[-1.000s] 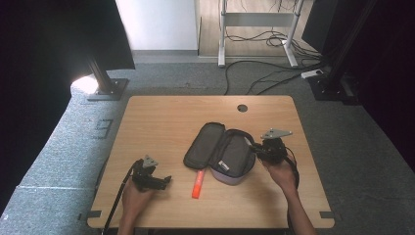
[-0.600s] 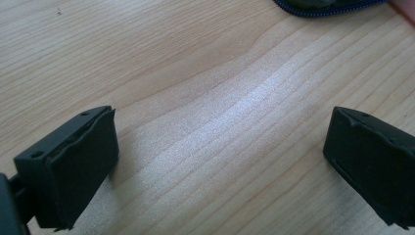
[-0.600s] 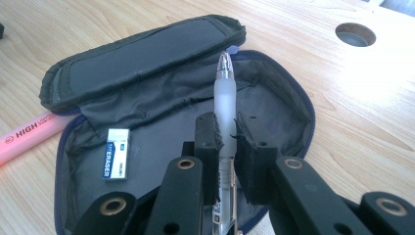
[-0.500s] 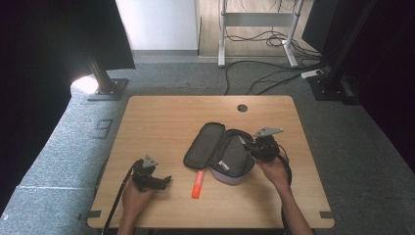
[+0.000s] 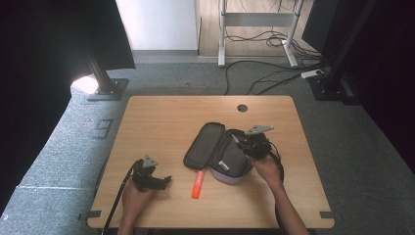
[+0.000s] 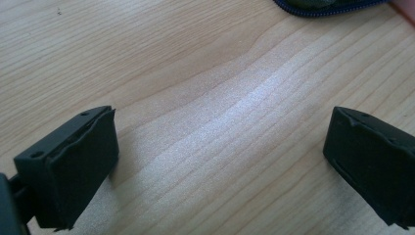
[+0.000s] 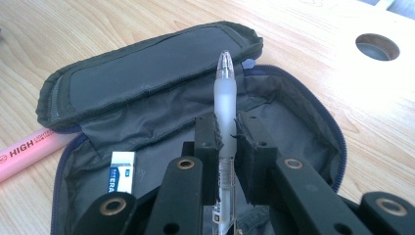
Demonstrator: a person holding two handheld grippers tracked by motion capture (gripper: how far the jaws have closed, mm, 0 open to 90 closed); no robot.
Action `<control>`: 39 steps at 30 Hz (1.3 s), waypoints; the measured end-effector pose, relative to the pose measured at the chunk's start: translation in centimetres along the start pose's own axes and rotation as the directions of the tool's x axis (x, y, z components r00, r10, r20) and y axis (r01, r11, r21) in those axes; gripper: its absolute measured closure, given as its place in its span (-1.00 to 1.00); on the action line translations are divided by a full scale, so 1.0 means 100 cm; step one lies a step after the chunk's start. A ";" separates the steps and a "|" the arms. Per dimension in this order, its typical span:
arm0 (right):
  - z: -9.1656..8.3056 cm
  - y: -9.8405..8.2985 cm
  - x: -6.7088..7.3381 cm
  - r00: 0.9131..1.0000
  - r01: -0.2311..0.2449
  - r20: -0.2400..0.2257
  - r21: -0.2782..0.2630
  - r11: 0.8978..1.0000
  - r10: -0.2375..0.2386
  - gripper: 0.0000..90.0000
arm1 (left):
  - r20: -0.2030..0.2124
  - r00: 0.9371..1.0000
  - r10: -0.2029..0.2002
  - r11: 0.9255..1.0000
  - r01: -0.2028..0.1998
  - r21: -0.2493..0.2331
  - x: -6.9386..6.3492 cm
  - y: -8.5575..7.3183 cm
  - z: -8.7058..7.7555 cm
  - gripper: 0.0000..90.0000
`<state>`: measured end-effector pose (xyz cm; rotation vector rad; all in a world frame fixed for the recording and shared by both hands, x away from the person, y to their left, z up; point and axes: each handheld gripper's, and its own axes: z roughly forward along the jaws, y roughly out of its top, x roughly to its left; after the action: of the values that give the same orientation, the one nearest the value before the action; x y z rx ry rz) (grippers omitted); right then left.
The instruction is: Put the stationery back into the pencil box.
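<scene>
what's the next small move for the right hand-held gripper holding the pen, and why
Probably lower the pen into the open pencil case and release. The right hand-held gripper is shut on it, poised over the case's inside, where an eraser already lies.

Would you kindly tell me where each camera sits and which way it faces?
High view: above the person's side, looking forward and down on the table; both forearms, left gripper, right gripper.
Left gripper view: rides the left gripper, facing bare wood; its open jaws.
Right gripper view: rides the right gripper, over the open pencil case; jaws clamp a pen.
Shared: highlighter, high and right gripper views.
</scene>
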<state>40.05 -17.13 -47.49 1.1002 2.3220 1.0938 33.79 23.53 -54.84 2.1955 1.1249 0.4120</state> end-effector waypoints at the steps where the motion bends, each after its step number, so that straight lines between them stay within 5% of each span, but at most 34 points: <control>1: 0.001 0.000 0.000 1.000 0.000 0.000 0.001 1.000 0.000 0.74 | 0.000 1.000 0.000 1.000 0.000 0.000 0.000 0.000 0.000 -1.00; 39: 0.050 -0.011 0.018 0.999 0.026 -0.028 0.042 0.999 -0.024 0.73 | 0.001 1.000 0.001 1.000 -0.001 -0.001 0.000 0.000 0.000 -1.00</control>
<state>41.28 -13.73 -51.46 1.0749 2.3835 1.0617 33.79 23.54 -54.85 2.1953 1.1233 0.4111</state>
